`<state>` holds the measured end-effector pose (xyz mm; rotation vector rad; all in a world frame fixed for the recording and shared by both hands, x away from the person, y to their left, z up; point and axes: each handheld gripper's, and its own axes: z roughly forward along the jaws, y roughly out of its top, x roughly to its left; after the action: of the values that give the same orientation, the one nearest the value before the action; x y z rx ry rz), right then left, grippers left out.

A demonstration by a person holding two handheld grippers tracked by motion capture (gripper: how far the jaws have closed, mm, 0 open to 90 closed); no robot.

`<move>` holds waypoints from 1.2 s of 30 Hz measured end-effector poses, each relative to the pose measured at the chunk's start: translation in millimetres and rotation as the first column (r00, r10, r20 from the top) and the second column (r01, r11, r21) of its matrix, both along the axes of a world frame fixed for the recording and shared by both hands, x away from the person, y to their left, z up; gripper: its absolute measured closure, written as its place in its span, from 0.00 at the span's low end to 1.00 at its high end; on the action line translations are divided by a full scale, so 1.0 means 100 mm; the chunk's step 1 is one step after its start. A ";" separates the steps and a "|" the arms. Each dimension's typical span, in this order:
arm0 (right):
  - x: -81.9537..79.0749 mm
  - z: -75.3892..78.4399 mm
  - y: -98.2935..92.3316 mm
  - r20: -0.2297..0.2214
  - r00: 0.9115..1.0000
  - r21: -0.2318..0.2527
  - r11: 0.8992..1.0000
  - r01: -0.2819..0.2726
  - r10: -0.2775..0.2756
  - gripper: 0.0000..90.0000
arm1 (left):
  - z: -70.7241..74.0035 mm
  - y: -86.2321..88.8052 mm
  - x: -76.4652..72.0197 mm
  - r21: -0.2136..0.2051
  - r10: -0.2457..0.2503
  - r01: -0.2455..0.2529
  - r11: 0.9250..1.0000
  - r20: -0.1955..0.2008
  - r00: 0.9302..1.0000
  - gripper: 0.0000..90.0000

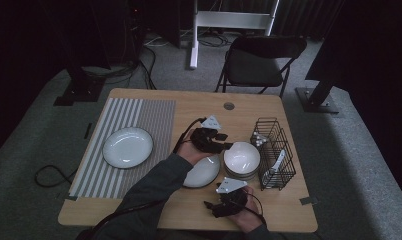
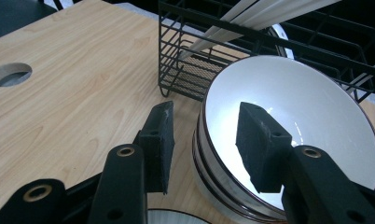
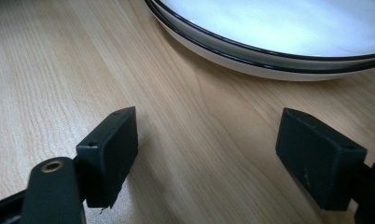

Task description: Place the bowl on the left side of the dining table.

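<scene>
- The desk [image 1: 199,107] carries a striped mat [image 1: 154,120] at its left, a wire rack [image 1: 274,152] at its right, and dishes between them.
- One plate [image 1: 127,147] already lies on the mat, so I judge one place setting as begun and the rest as left to do.
- A second plate [image 1: 205,172] sits on bare wood near the front edge, touched by no claw.
- The stack of bowls [image 1: 242,160] stands just beside the rack; the top bowl [image 2: 311,121] is not yet lifted.
- The left claw [image 2: 206,140] straddles that bowl's near rim, one jaw outside and one inside, apart and not pressing: released, about to grip.
- The right claw [image 3: 206,154] hangs over bare wood near the second plate [image 3: 279,37], jaws wide, holding nothing.
- The rack's utensils [image 2: 241,23] remain inside it.
</scene>
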<state>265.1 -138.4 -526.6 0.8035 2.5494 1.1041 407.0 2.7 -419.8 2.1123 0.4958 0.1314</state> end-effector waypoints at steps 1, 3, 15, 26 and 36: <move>0.00 0.00 0.00 0.000 1.000 0.000 1.000 0.000 0.000 0.23 | -0.01 -0.01 0.00 0.007 0.003 -0.003 1.000 -0.001 1.000 0.64; 0.00 0.00 0.00 0.000 1.000 0.001 1.000 0.000 0.000 0.23 | -0.03 -0.03 0.01 0.014 0.003 -0.003 1.000 -0.007 1.000 0.66; 0.00 0.00 0.00 -0.001 1.000 0.001 1.000 0.001 -0.001 0.23 | -0.12 -0.17 0.01 0.043 -0.016 0.018 0.999 -0.043 0.999 0.78; 0.00 0.00 0.00 0.000 1.000 0.000 1.000 0.000 0.000 0.23 | -0.16 -0.23 0.05 0.060 -0.008 0.013 0.998 -0.074 0.997 0.83; 0.00 0.00 0.00 -0.001 1.000 0.001 1.000 0.001 -0.001 0.23 | -0.17 -0.26 0.07 0.067 0.004 0.001 0.998 -0.077 0.997 0.87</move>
<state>265.1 -138.4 -526.7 0.8051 2.5490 1.1045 413.5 -23.3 -436.8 2.1893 0.5450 0.0687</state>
